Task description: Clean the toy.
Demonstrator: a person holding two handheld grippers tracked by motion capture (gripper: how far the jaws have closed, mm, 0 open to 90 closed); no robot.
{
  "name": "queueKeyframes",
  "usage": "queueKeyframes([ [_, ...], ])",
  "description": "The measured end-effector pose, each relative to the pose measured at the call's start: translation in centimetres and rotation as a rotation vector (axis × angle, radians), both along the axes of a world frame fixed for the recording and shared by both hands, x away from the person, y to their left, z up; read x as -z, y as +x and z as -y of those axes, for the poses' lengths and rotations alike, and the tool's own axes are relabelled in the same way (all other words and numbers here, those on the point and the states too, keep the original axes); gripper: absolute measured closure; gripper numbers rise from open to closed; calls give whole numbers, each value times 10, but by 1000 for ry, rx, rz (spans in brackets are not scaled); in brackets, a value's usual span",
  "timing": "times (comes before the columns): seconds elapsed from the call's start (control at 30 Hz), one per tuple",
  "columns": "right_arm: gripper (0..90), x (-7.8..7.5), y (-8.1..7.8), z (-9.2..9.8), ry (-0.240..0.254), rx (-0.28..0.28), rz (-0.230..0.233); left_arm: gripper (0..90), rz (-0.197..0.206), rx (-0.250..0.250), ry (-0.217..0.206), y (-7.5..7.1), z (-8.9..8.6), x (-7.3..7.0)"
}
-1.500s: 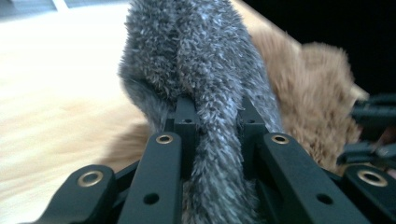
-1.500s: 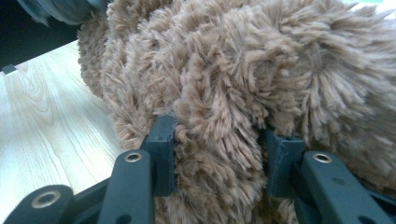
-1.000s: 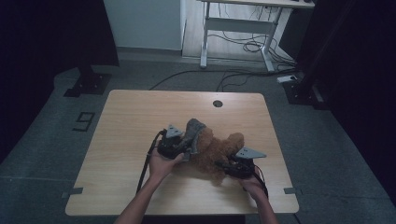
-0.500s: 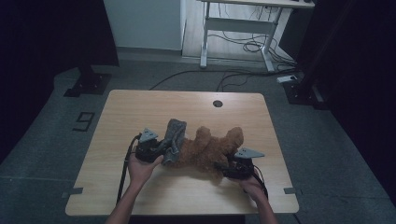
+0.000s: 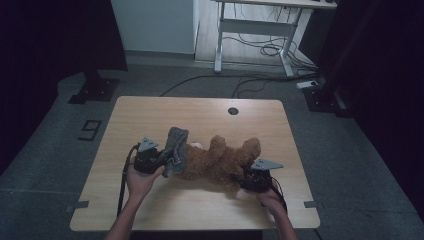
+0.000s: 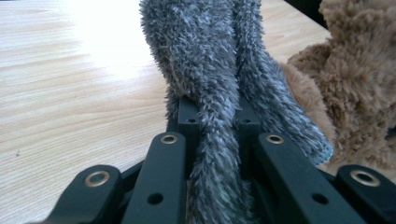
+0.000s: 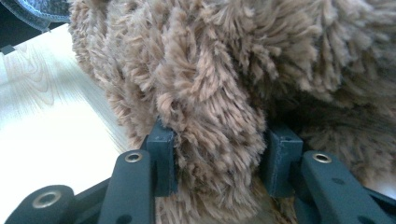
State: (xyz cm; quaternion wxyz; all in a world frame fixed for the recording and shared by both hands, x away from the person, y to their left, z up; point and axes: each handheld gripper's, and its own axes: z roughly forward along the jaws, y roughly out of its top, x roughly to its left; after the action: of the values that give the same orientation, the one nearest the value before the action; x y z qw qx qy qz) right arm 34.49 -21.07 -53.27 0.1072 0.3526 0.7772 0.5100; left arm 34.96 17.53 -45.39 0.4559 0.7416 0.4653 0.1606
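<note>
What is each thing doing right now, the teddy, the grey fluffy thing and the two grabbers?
Brown teddy: lying on the table.
Grey fluffy cloth: pinched at one end, lying against the teddy.
Left gripper: shut on the grey cloth.
Right gripper: jaws have just been closing, pressed on the teddy's brown fur.

On the table [image 5: 150, 115], the fuzzy cloth [image 5: 176, 145] lies left of the plush bear [image 5: 220, 162], touching it.
</note>
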Motion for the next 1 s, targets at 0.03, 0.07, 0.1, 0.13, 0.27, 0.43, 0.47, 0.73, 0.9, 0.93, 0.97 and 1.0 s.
queueKeyframes([
  [0.03, 551, 0, 0, 0, 0, 1, -1, 783, 12, 12, -14, -1, 1, -4],
  [0.07, 552, 0, 0, 0, 1, 2, 0, 783, 21, 28, -22, -2, 5, -8],
  [0.1, 552, 0, 0, 0, 2, 2, 1, 783, 31, 46, -22, -4, 10, -14],
  [0.13, 552, 0, 0, 0, 2, 2, 1, 782, 43, 68, -21, -6, 17, -20],
  [0.27, 552, 1, 1, 1, 3, 3, 1, 783, 86, 145, -18, -9, 49, -40],
  [0.43, 552, 1, 1, 1, 5, 2, -2, 782, 68, 206, 5, 4, 98, -45],
  [0.47, 553, 1, 1, 1, 5, 2, -2, 782, 44, 211, 15, 10, 107, -39],
  [0.73, 554, 3, 3, 3, 18, -2, -8, 782, -37, 138, 51, 23, 84, -7],
  [0.9, 552, 2, 1, 1, 13, -7, 2, 781, -28, 111, 44, 15, 56, -8],
  [0.93, 551, 2, 1, 1, 17, -5, 1, 782, -16, 101, 56, 13, 52, -9],
  [0.97, 551, 3, 1, 2, 19, -3, -4, 782, -4, 89, 76, 11, 47, -11],
  [1.0, 551, 3, 2, 3, 25, -1, -11, 782, -1, 79, 85, 10, 44, -11],
])
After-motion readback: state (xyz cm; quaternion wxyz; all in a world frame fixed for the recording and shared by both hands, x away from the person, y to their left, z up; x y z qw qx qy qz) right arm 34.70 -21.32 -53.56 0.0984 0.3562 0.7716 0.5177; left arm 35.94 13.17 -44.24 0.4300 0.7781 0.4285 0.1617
